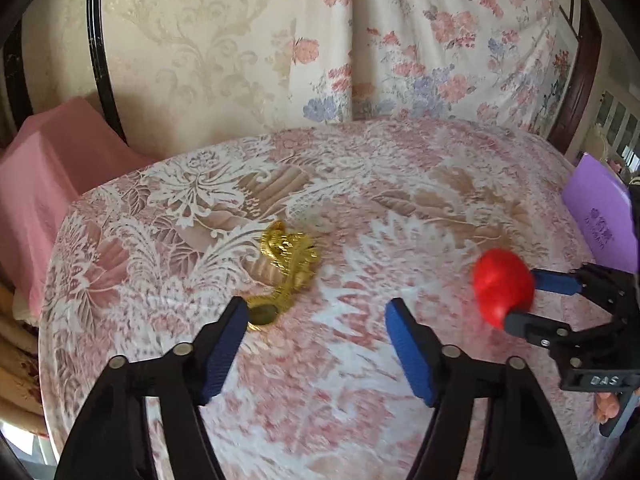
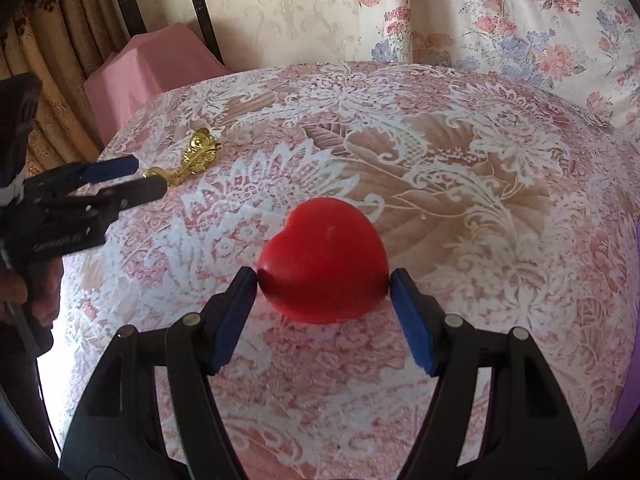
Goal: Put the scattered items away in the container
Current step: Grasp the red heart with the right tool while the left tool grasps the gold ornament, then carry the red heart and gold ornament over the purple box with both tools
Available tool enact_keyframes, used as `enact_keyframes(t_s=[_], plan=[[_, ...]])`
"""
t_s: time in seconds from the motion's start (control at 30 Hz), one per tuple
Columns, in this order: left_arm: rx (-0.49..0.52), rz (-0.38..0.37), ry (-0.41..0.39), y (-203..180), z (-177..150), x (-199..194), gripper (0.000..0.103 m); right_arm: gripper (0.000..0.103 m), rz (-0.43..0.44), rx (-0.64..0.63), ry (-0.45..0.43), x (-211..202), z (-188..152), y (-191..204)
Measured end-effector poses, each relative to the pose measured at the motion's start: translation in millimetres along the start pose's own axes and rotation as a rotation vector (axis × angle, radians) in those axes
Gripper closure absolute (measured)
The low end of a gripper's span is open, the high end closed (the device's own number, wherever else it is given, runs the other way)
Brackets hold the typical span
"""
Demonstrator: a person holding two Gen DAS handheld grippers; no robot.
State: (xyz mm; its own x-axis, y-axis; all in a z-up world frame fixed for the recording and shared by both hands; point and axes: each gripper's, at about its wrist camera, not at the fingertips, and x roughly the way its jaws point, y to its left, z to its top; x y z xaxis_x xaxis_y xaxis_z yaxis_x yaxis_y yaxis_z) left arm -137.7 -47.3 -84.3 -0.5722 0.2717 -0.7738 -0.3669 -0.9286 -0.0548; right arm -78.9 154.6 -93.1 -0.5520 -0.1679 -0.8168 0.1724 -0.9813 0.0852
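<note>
A red heart-shaped item (image 2: pixel 325 260) is held between the blue pads of my right gripper (image 2: pixel 323 276), which is shut on it just above the lace tablecloth; it also shows in the left wrist view (image 1: pixel 503 283). A gold ornament (image 1: pixel 286 264) lies on the cloth, just ahead of my left gripper's left finger. My left gripper (image 1: pixel 316 312) is open and empty, its jaws wide apart. In the right wrist view the gold ornament (image 2: pixel 196 156) lies at the far left by the left gripper (image 2: pixel 148 178). A purple container (image 1: pixel 602 224) stands at the right edge.
The round table (image 1: pixel 360 380) is covered with a pink and white lace cloth. A pink-draped object (image 1: pixel 60 184) stands behind its left side. Floral fabric (image 1: pixel 440 40) hangs behind. Gold curtains (image 2: pixel 52 60) hang at the far left.
</note>
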Motion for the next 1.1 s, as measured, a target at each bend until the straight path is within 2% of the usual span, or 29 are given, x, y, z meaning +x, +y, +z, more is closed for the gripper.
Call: enact_keyframes(t_s=[0.2,0.5,0.57,0.63,0.73,0.9,1.1], plan=[[0.018,-0.043,0.031,8,9,24,0.039,0.028,0.016,0.009,0.018,10,1,1],[0.042,-0.016,0.057,9,11,46,0.046,0.027,0.012,0.006,0.028,22,2,4],[0.061,-0.001,0.054,6,11,48,0.049,0.027,0.006,-0.003,0.027,24,1,5],[0.067,-0.002,0.049,4,11,48,0.063,0.027,-0.004,-0.015,0.022,24,1,7],[0.063,-0.006,0.045,2,11,47,0.073,0.029,-0.025,-0.028,0.018,25,0,8],[0.037,0.004,0.044,0,11,47,0.073,0.032,-0.030,-0.025,0.011,24,0,7],[-0.046,0.005,0.059,-5,7,40,0.073,0.033,-0.009,0.017,0.006,21,1,0]])
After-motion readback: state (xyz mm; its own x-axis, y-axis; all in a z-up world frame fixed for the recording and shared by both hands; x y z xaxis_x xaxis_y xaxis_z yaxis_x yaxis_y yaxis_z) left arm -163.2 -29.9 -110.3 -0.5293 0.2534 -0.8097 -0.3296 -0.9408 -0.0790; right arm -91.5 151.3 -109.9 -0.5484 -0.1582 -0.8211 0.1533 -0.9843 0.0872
